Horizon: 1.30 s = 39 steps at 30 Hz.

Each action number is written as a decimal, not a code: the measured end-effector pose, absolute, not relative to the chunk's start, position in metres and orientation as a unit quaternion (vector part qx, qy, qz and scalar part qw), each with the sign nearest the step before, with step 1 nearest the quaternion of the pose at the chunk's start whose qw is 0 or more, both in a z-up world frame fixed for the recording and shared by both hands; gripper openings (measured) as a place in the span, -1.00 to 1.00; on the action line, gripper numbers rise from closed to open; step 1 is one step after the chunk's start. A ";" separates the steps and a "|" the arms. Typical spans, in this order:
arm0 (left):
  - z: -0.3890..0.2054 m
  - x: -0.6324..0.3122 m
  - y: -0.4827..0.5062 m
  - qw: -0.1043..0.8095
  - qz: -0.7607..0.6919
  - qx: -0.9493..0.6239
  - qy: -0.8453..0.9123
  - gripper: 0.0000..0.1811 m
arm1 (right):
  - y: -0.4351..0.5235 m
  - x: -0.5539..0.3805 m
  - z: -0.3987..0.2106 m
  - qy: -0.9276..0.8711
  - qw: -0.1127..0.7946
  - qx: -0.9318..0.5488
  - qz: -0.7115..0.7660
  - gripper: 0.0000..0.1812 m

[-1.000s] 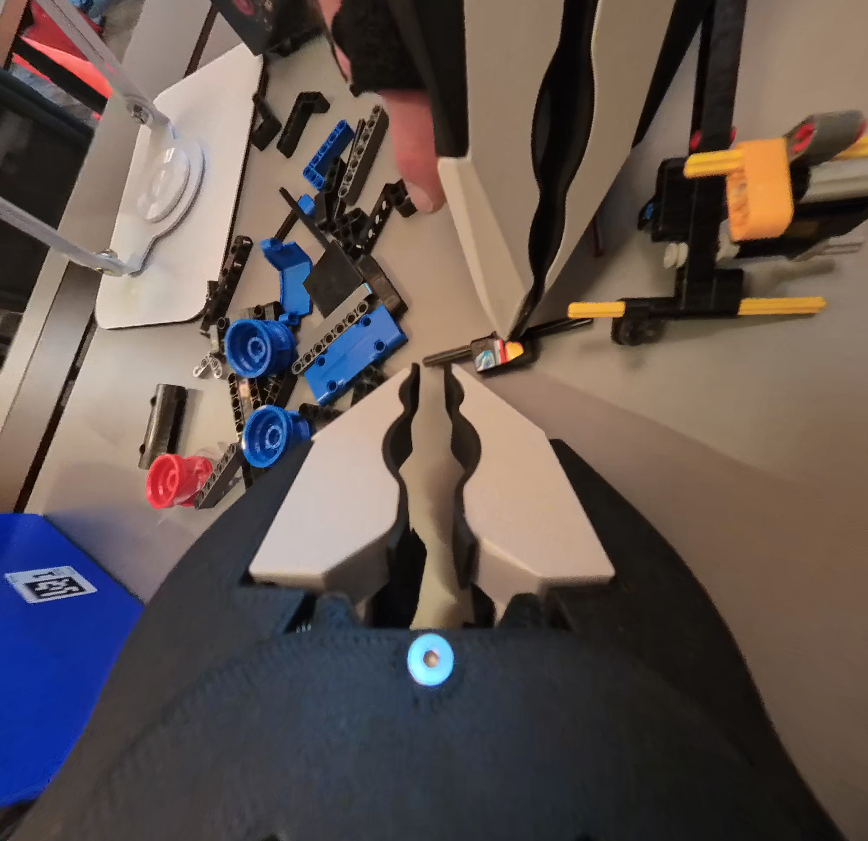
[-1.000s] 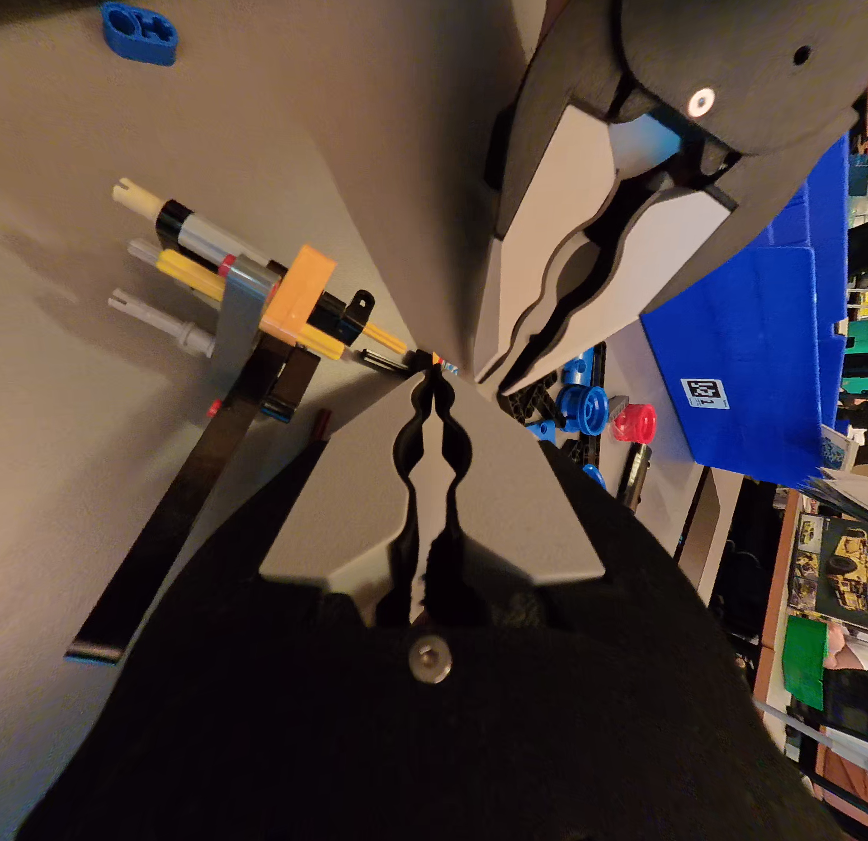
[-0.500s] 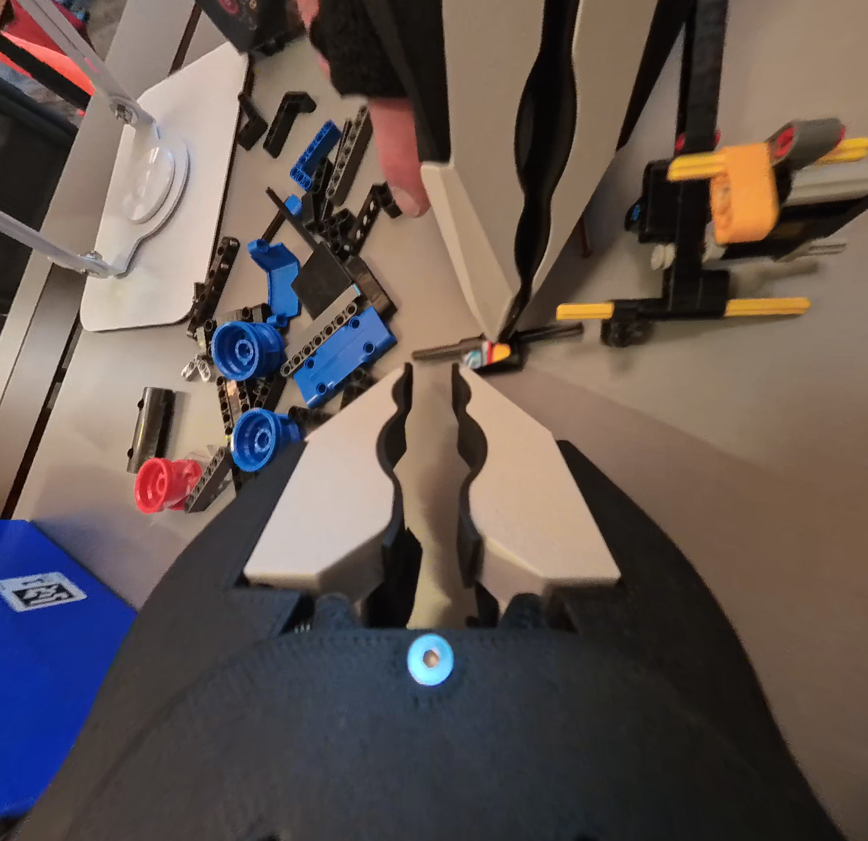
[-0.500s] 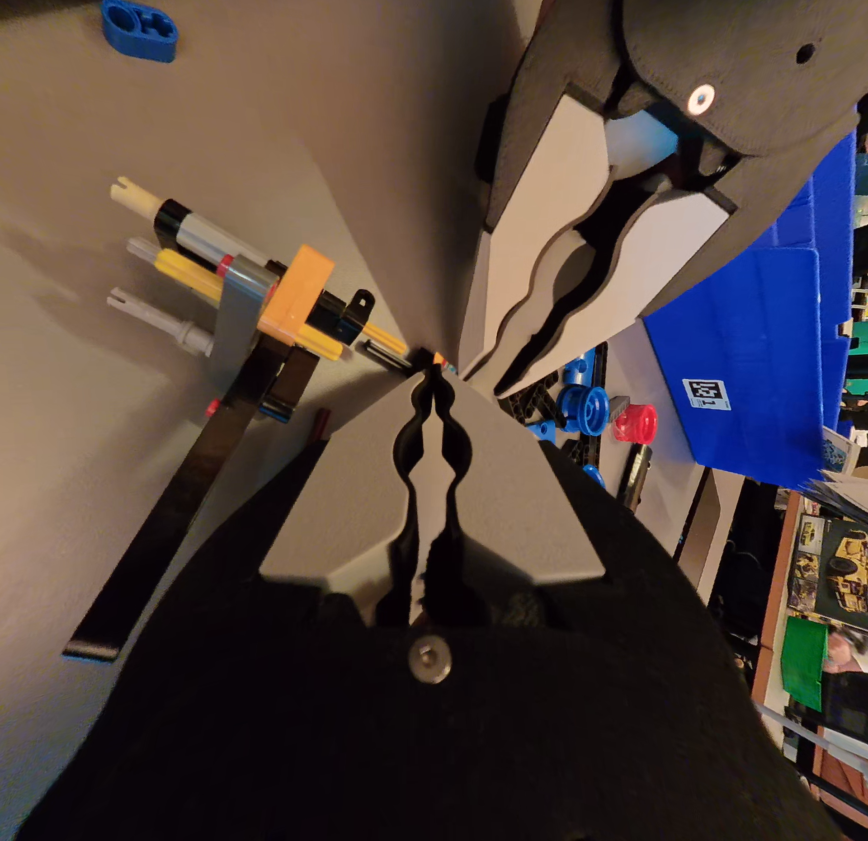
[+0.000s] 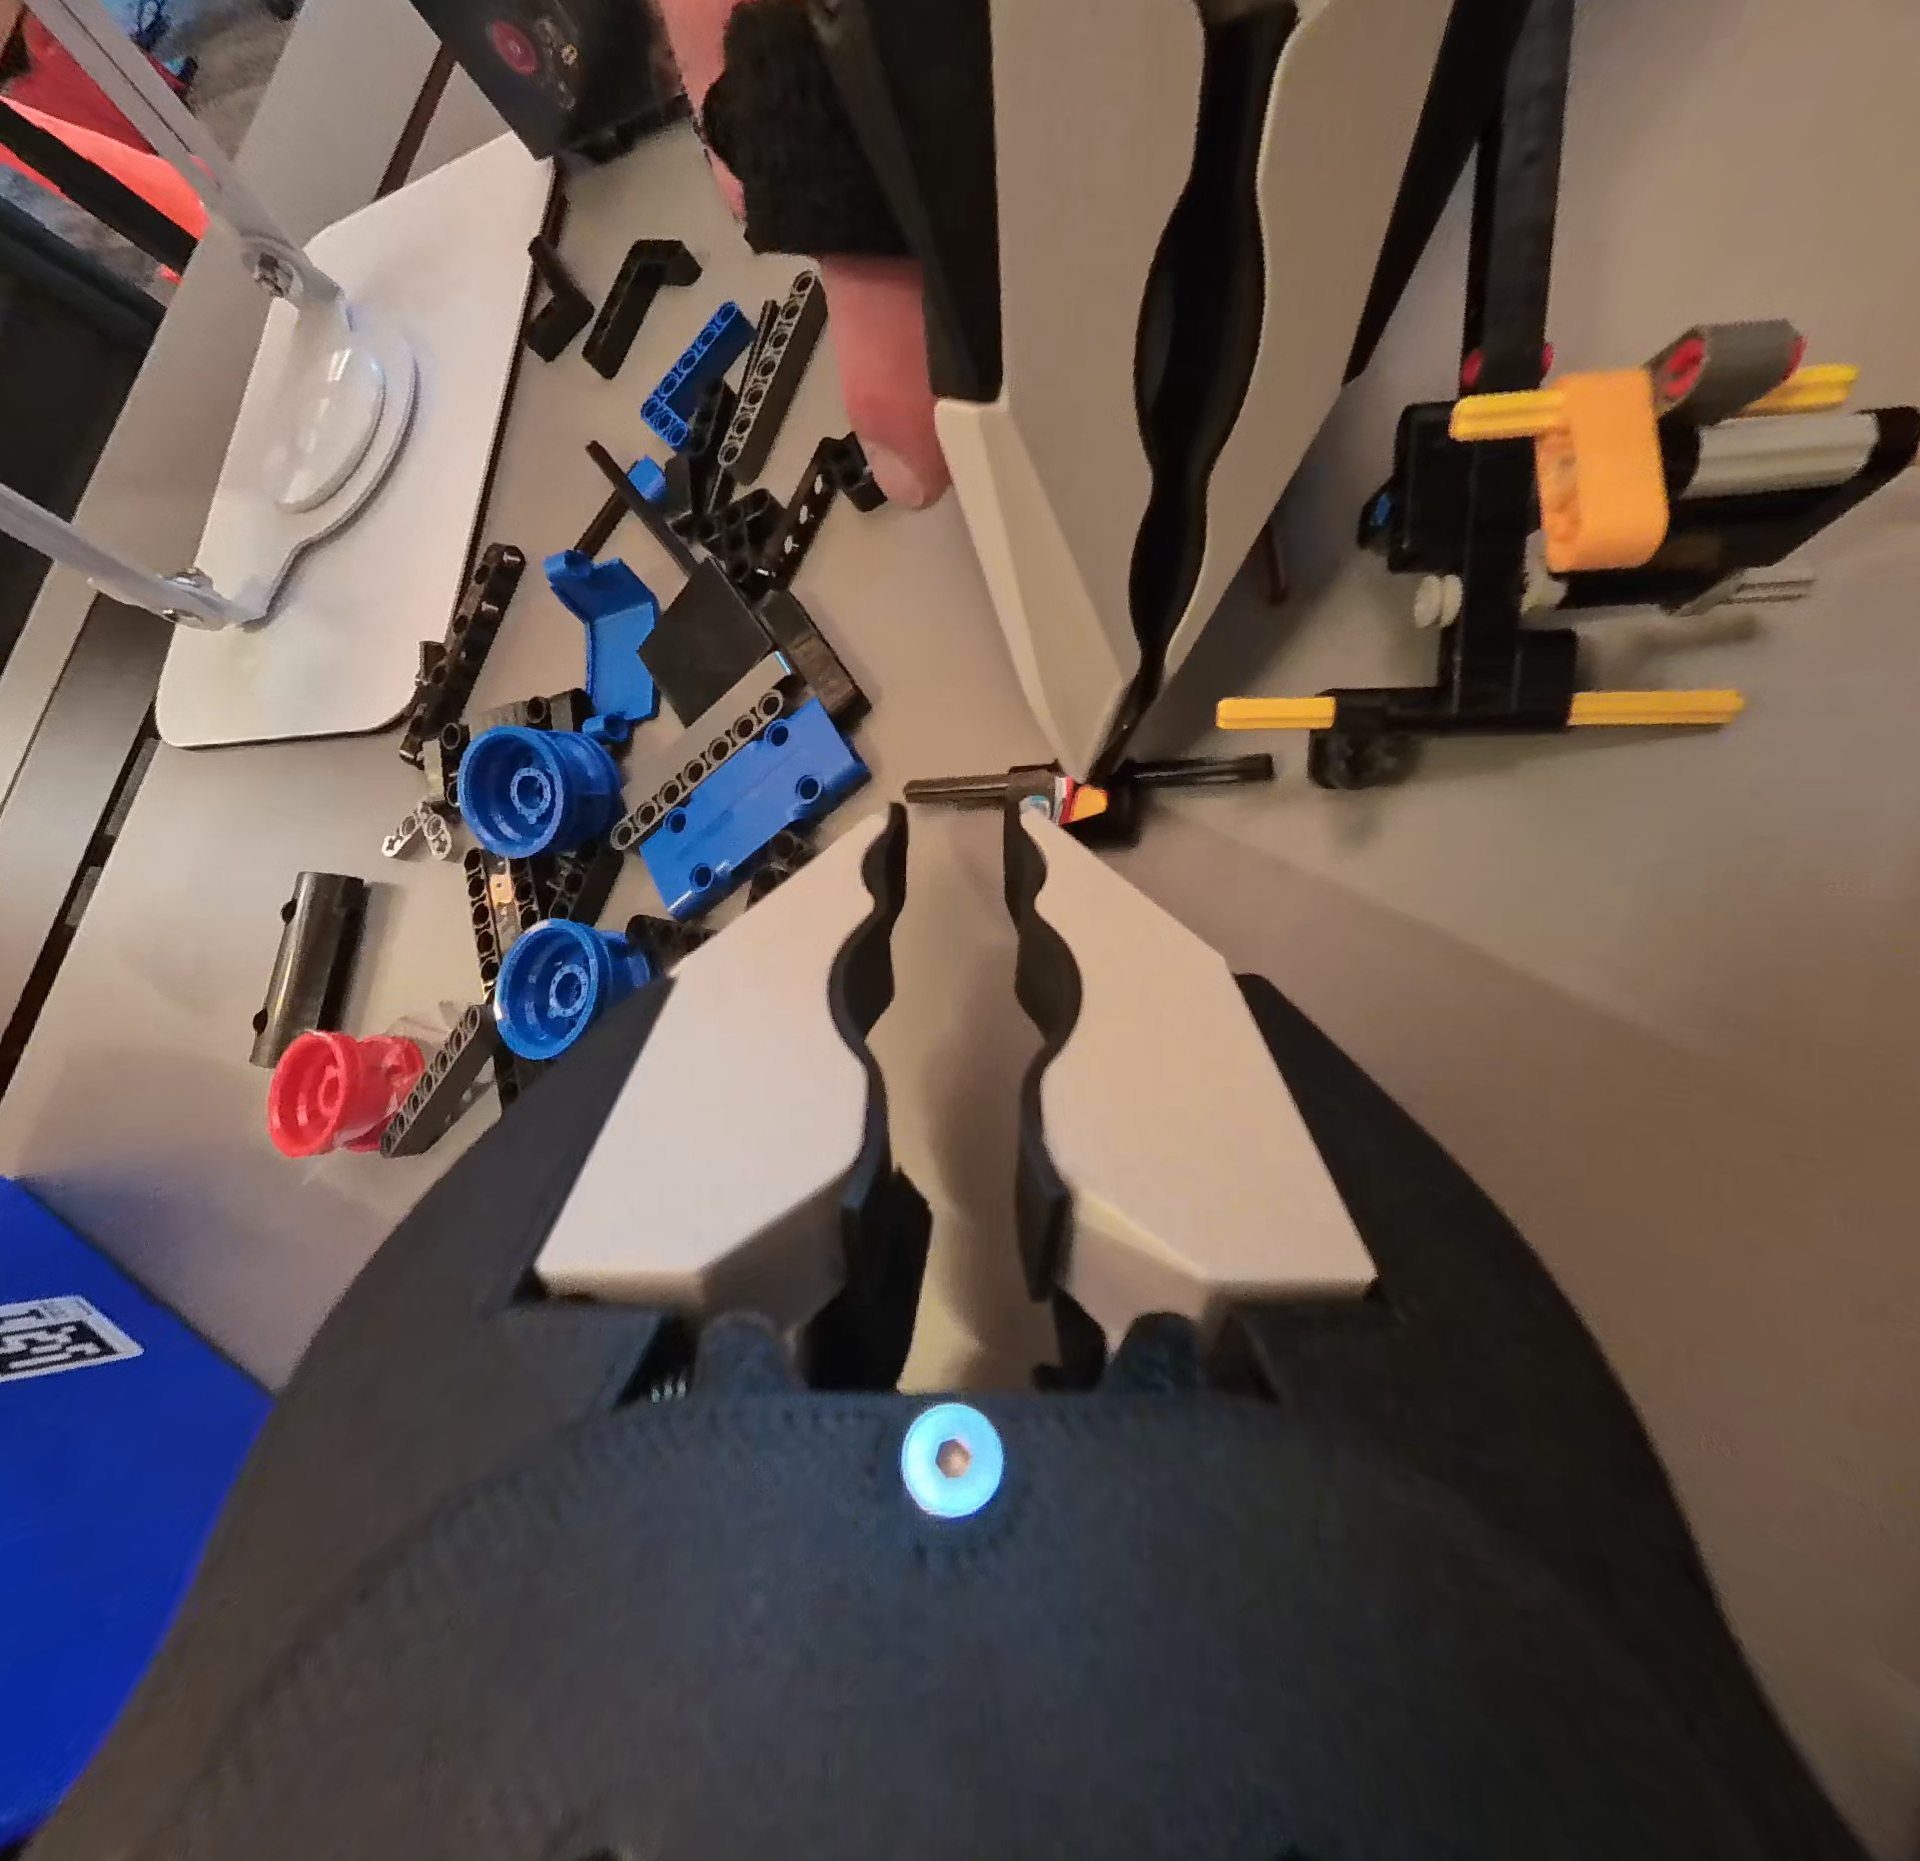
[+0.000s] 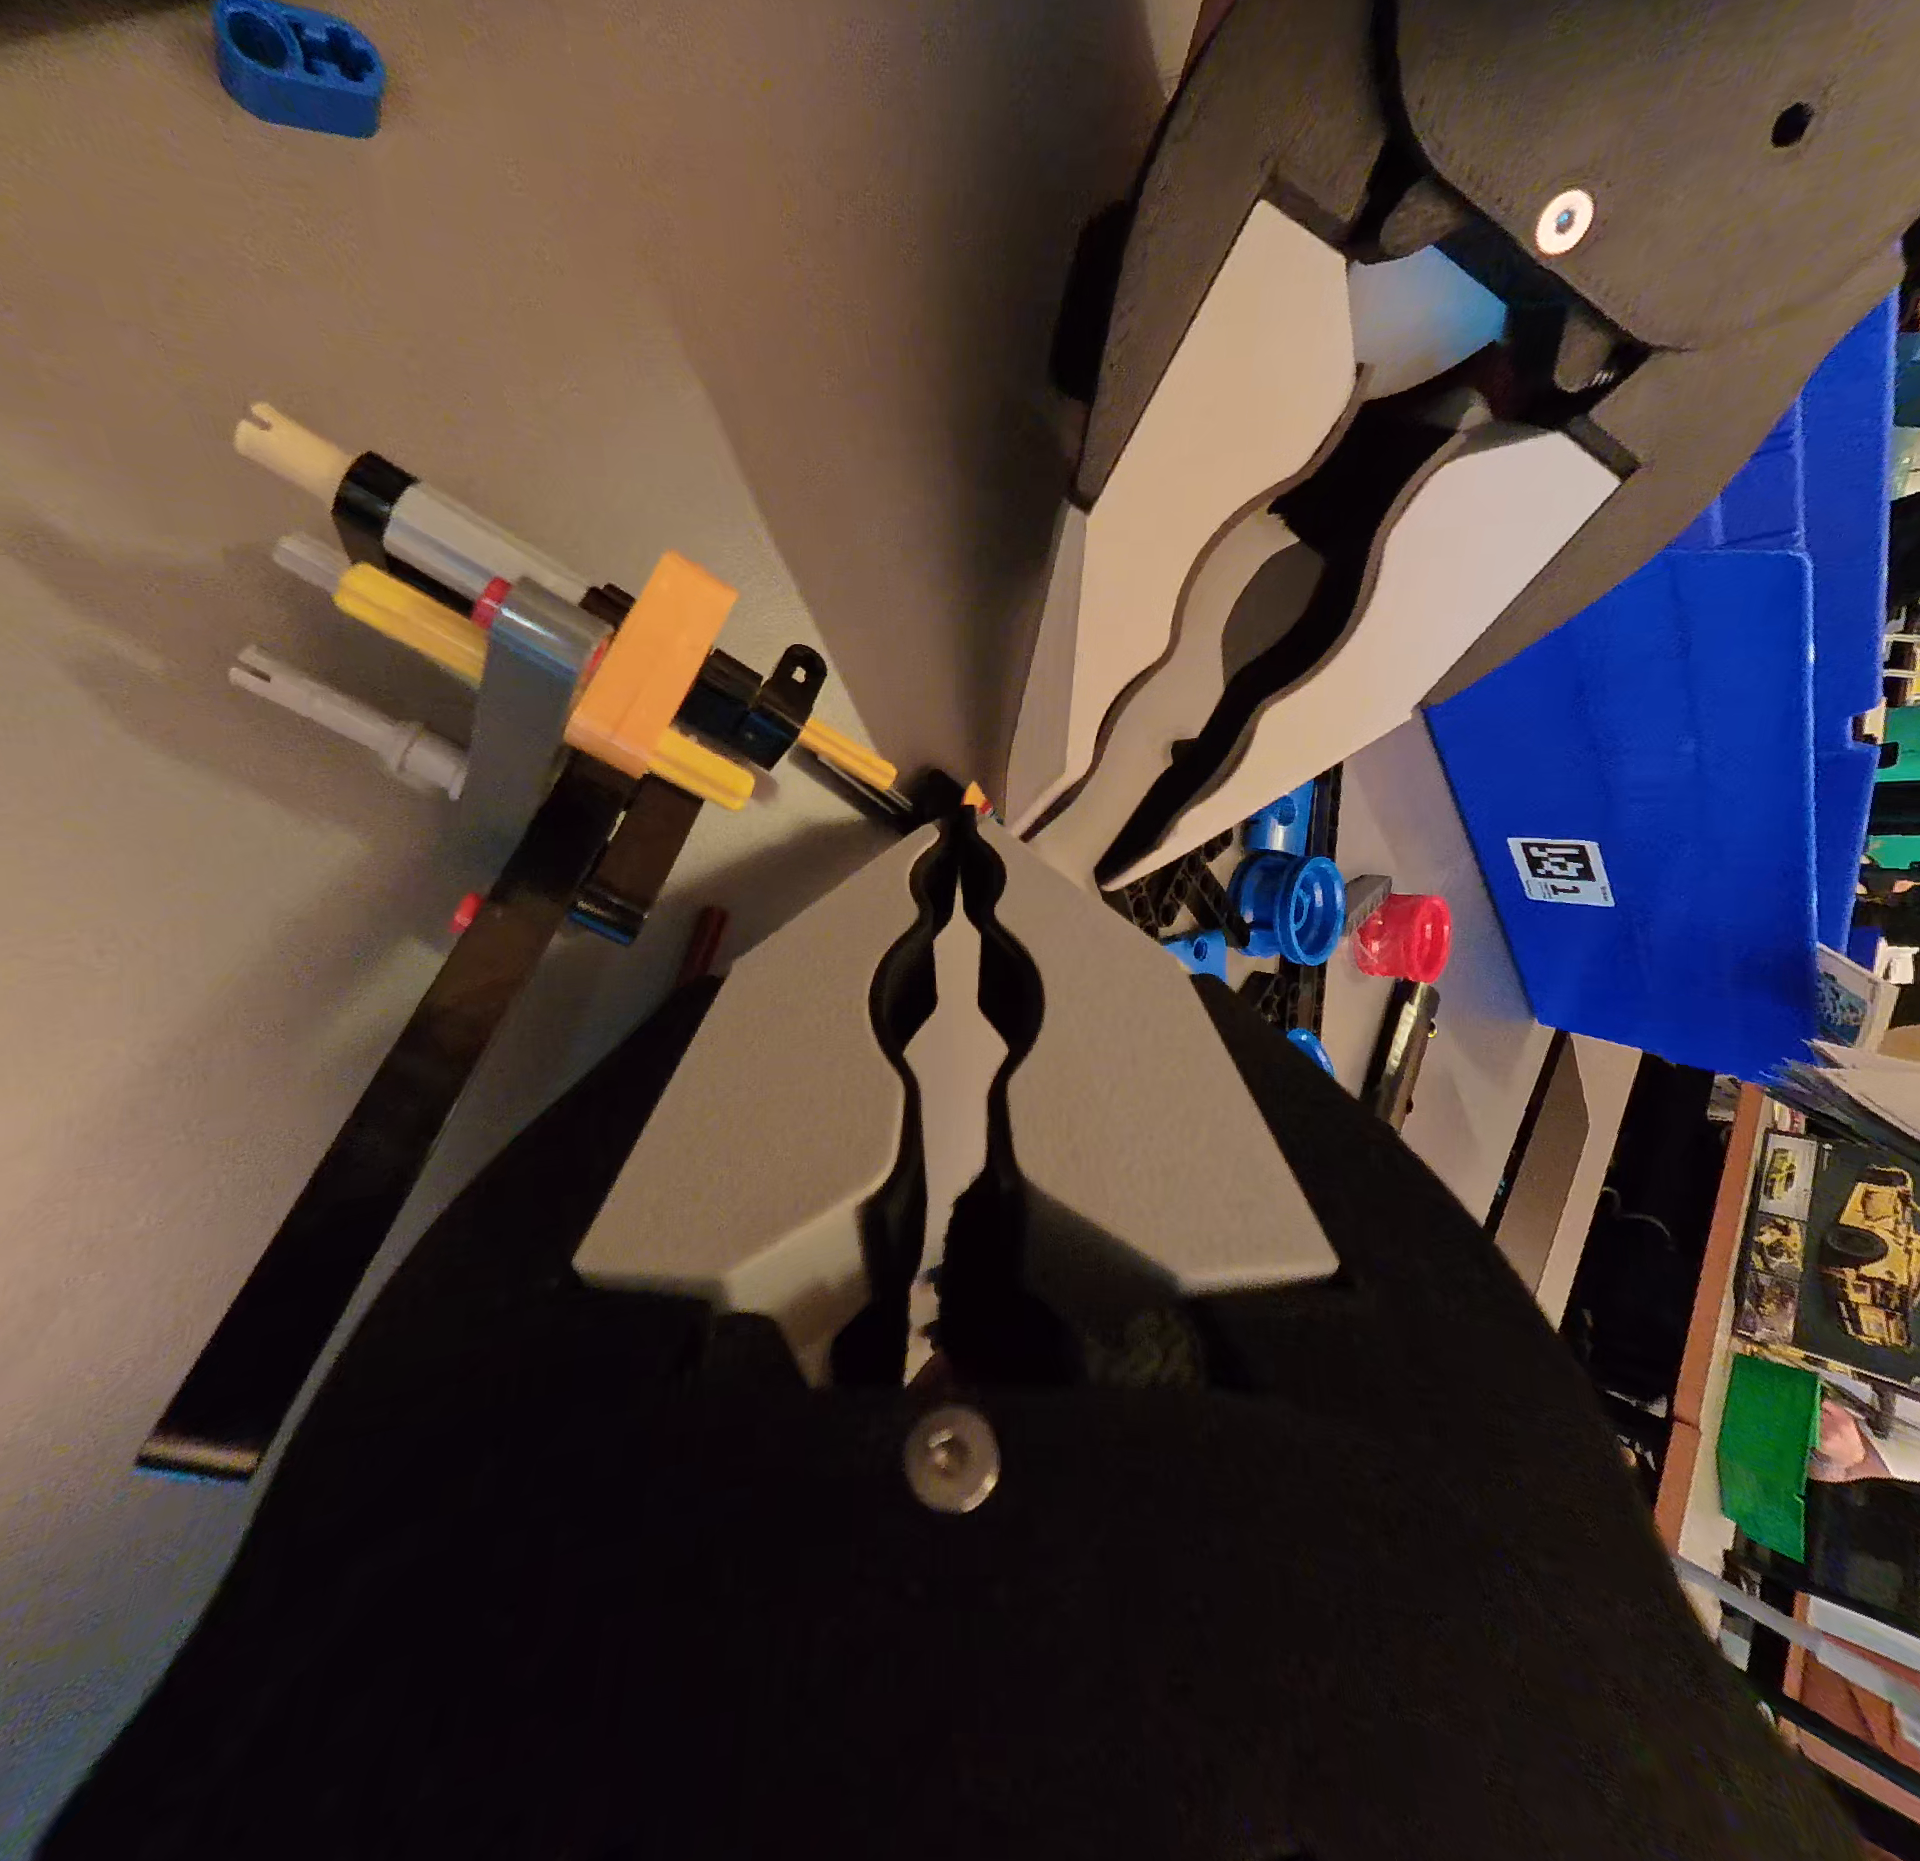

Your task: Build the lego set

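Grey laminate worktop [image 5: 1558,1032] fills both views, with a blue plastic bin [image 6: 1662,772] at the right edge of the right wrist view. Right of centre in the left wrist view lies the half-built black, yellow and orange lego assembly [image 5: 1558,523]; loose blue and black lego pieces [image 5: 665,731] sit left of centre. The right gripper [image 5: 1091,772] has its jaws clamped on a small black axle piece with an orange tip [image 5: 1081,788], seemingly steadying it. The left gripper [image 5: 951,824], jaws apart, hovers just beside it, probably ready to take it.
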<state>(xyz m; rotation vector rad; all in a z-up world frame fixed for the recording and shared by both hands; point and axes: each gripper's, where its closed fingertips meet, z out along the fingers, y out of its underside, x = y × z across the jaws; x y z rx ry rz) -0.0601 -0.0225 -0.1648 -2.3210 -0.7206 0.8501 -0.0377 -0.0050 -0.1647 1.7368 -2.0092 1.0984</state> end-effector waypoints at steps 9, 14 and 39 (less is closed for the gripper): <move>-0.172 -0.059 -0.022 0.263 0.316 -0.873 -0.261 -0.92 | -0.005 -0.036 -0.165 -0.694 0.131 0.598 0.379 -1.00; -0.165 -0.059 -0.022 0.284 0.314 -0.864 -0.271 -0.83 | -0.005 -0.038 -0.165 -0.699 0.128 0.592 0.381 -1.00; -0.173 -0.051 -0.003 0.344 0.209 -0.867 -0.293 -0.85 | -0.005 -0.043 -0.168 -0.705 0.132 0.583 0.382 -1.00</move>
